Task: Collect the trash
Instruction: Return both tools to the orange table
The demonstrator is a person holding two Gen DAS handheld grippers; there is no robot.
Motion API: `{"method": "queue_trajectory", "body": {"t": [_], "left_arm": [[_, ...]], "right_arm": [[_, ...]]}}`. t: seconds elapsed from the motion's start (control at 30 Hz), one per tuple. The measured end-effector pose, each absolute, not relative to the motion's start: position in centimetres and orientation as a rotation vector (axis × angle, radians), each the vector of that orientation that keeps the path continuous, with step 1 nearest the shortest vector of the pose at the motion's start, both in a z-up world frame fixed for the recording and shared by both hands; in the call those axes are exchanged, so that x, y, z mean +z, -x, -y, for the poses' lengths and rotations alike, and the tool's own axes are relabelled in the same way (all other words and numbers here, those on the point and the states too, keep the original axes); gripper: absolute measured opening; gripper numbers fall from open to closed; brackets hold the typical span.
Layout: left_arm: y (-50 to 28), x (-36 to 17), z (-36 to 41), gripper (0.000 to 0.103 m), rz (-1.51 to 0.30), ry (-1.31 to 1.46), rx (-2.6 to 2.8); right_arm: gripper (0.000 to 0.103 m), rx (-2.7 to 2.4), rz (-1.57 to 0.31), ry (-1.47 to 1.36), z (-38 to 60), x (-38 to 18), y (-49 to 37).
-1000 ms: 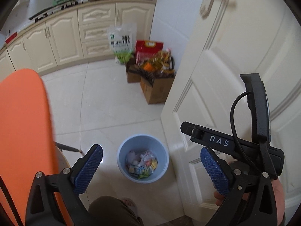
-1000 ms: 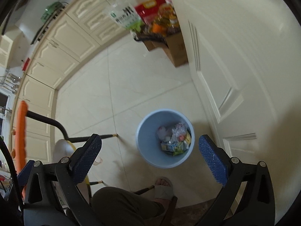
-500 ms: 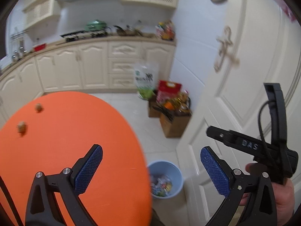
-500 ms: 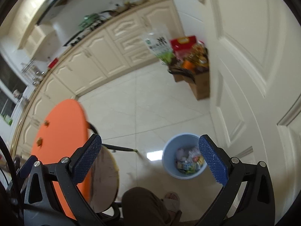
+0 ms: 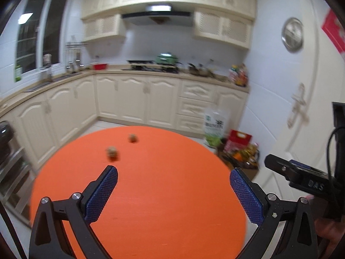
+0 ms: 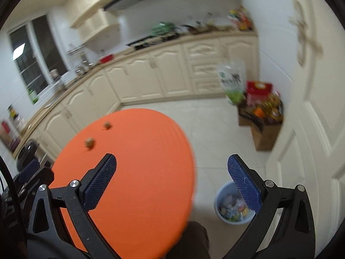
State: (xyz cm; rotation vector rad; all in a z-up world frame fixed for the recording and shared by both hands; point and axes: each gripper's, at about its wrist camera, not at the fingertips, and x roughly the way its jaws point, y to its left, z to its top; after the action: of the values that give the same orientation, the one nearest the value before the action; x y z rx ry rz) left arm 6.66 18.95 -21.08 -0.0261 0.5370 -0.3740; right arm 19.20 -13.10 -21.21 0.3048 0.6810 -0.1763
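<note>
Cream kitchen cabinets and pale floor tiles frame a round orange desk, seen from both wrist cameras with some motion blur. Nearest the lens, the left hand-held gripper hangs over the desk with its blue-padded jaws spread wide and nothing between them. The right hand-held gripper is likewise spread wide and empty, its left finger over the desk edge and its right finger over the floor. Part of the right tool also shows at the right margin of the left view.

Two small brownish scraps of trash lie on the far half of the desk: the nearer scrap just beyond the left gripper's left finger, the farther scrap near it but apart. Their exact nature is too blurred to tell.

On the floor, right of the desk and beside the white door, stands a blue bin holding mixed wrappers. Farther off, cardboard boxes filled with goods sit against the wall, a green-and-white bag behind them at the base cabinets.
</note>
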Motion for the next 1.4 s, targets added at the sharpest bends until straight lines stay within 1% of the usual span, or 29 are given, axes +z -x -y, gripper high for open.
{"method": "queue_trajectory", "body": {"t": [0.13, 0.27, 0.43, 0.57, 0.77, 0.9, 1.0, 1.13, 1.4], "left_arm": [[-4.0, -21.5, -21.5, 0.102, -0.527, 0.049, -0.278], [-2.4, -22.3, -24.1, 0.102, -0.526, 0.084, -0.205], [-1.3, -22.2, -23.4, 0.102, -0.522, 0.103, -0.156], [-1.2, -22.1, -23.4, 0.102, -0.518, 0.103, -0.137], [-3.7, -21.3, -22.2, 0.102, -0.508, 0.074, -0.115], [-8.0, -21.7, -20.5, 0.102, -0.532, 0.056, -0.119], [-12.2, -22.7, -19.4, 0.102, -0.585, 0.053, -0.128], [-18.5, -24.2, -17.7, 0.102, -0.662, 0.043, -0.124], [-32.3, -25.1, -13.7, 0.101, -0.781, 0.01, -0.104]], "right_arm": [[0.103, -0.105, -0.648, -0.199, 7.4, -19.8, -20.6], [0.103, -0.025, -0.643, -0.131, 2.8, -19.5, -22.1], [0.103, 0.031, -0.638, -0.085, -1.0, -19.5, -23.3], [0.103, 0.06, -0.631, -0.081, -2.1, -19.4, -24.2], [0.103, 0.068, -0.614, -0.081, -1.4, -19.3, -25.3], [0.103, 0.063, -0.614, -0.079, -0.6, -19.5, -27.1], [0.103, 0.052, -0.634, -0.076, 0.3, -20.3, -29.0], [0.103, 0.049, -0.704, -0.088, 1.6, -22.6, -32.8], [0.103, 0.09, -0.86, -0.157, 4.0, -29.0, -41.6]]}}
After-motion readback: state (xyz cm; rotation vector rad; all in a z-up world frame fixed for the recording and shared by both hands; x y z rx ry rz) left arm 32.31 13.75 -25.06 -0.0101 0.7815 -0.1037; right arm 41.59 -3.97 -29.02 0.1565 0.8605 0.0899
